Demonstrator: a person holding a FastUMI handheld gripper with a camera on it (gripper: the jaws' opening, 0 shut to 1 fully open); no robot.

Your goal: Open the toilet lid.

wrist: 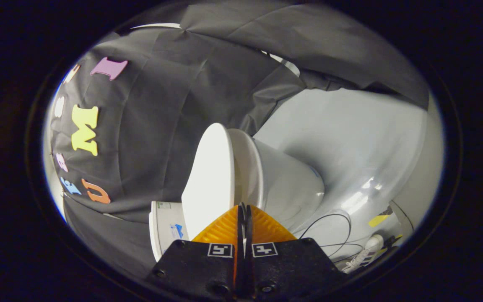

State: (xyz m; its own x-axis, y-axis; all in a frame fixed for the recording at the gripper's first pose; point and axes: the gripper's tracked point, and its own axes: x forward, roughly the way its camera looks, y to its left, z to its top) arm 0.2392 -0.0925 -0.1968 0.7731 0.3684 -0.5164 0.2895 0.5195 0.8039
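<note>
Now gripper (243,206) closed at raised toilet lid (210,176).

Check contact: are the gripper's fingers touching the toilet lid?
Cannot tell. In the gripper view the closed orange fingers overlap the lid's edge; no gap or contact shows plainly.

Dim booth; glare streak on glossy floor (361,197); strong fisheye bending at edges; sharp centre.

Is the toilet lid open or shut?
Partly open. The lid stands apart from the seat, with a gap between them. The gripper fingers are pressed together at the lid's edge; whether they pinch it, cannot tell.
</note>
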